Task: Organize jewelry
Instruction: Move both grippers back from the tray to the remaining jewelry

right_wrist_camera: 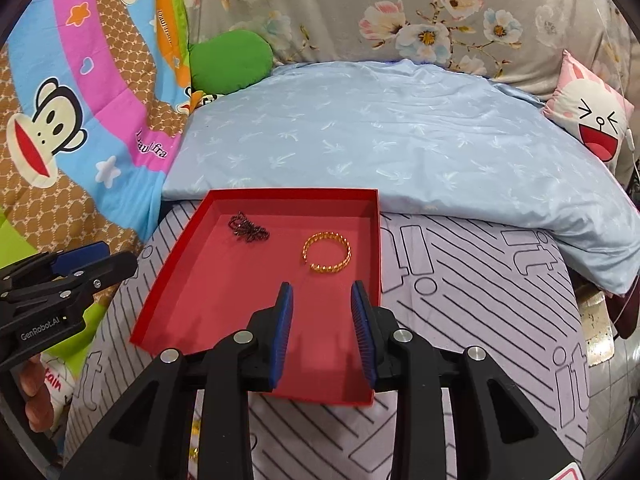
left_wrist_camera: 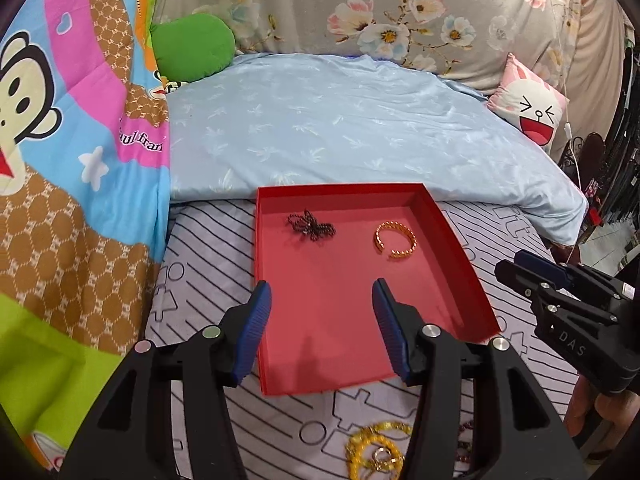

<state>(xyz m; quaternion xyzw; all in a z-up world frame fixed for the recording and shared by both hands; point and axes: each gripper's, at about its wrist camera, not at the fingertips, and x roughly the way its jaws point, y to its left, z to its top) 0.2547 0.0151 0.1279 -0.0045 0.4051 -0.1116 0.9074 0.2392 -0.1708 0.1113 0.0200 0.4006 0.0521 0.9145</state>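
left gripper (left_wrist_camera: 322,288) hangs spread and empty over the red tray (left_wrist_camera: 460,240), dark beaded chain (left_wrist_camera: 311,227) and gold bangle (left_wrist_camera: 395,242) near its far edge. right gripper (right_wrist_camera: 322,292) narrowly parted, empty. more gold jewelry (left_wrist_camera: 376,454) waits on the striped sheet (left_wrist_camera: 208,240); fetching it looks next.

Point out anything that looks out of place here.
Gold jewelry lies loose on the striped sheet, outside the red tray. The dark beaded chain inside the tray is bunched in a tangle; the gold bangle lies neatly.

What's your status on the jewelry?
Both tongs, left and right, open, empty. Gold bangle, dark chain in red tray. Gold pile outside. Path clear.
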